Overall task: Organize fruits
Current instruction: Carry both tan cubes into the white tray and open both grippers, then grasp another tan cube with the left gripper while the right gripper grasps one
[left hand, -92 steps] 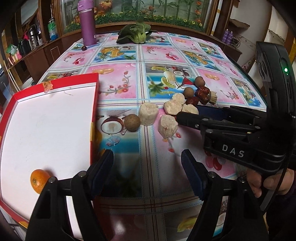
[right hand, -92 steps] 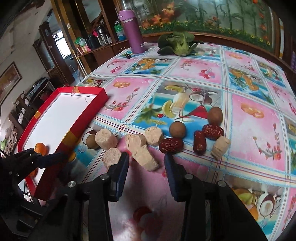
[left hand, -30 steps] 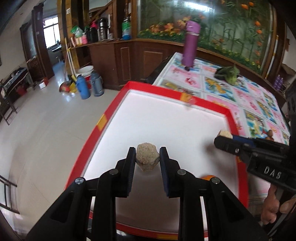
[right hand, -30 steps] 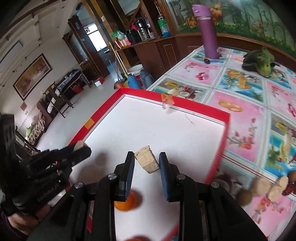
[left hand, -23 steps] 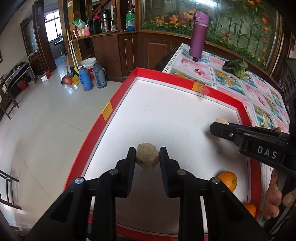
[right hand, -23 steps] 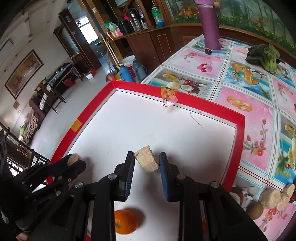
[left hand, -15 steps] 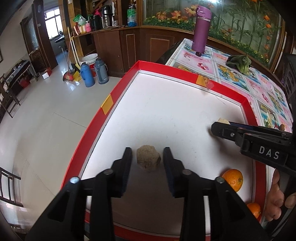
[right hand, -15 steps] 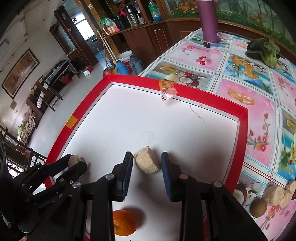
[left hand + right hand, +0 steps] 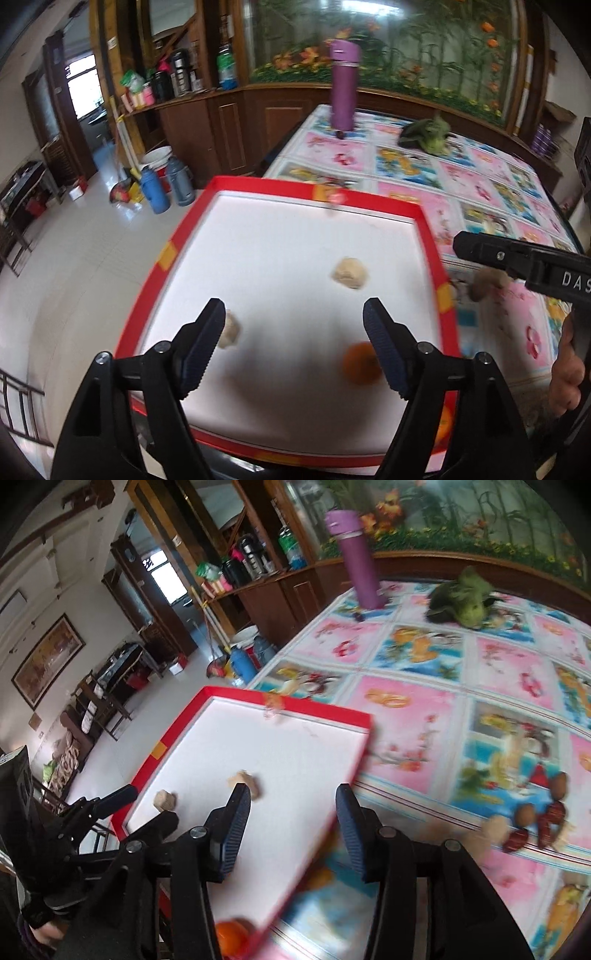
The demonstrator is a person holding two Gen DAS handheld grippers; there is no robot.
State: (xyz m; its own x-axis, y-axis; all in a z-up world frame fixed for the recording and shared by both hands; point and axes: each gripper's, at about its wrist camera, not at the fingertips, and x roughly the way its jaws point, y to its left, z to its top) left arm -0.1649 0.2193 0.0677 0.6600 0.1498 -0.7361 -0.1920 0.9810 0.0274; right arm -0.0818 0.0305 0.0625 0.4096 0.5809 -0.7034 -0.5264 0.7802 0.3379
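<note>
A red-rimmed white tray (image 9: 431,236) (image 9: 362,716) hangs over the table's left edge. Two beige fruit chunks lie in it: one (image 9: 349,273) (image 9: 245,780) mid-tray, the other (image 9: 229,334) (image 9: 165,800) near its left rim. An orange (image 9: 361,363) (image 9: 232,936) sits near the tray's front. My left gripper (image 9: 293,343) hovers open and empty above the tray. My right gripper (image 9: 291,829) is open and empty over the tray's right rim. More chunks, brown round fruits and red dates (image 9: 532,827) lie on the tablecloth at right.
A purple bottle (image 9: 342,90) (image 9: 360,563) and a green leafy vegetable (image 9: 428,133) (image 9: 467,600) stand at the table's far side. Below the table's left edge are the floor, blue flasks (image 9: 155,190) and wooden cabinets. A hand (image 9: 565,373) holds the right gripper.
Both grippers have opened wide, let go of their beige chunks in the tray, and drawn back. The right gripper has swung right, toward the fruits on the cloth.
</note>
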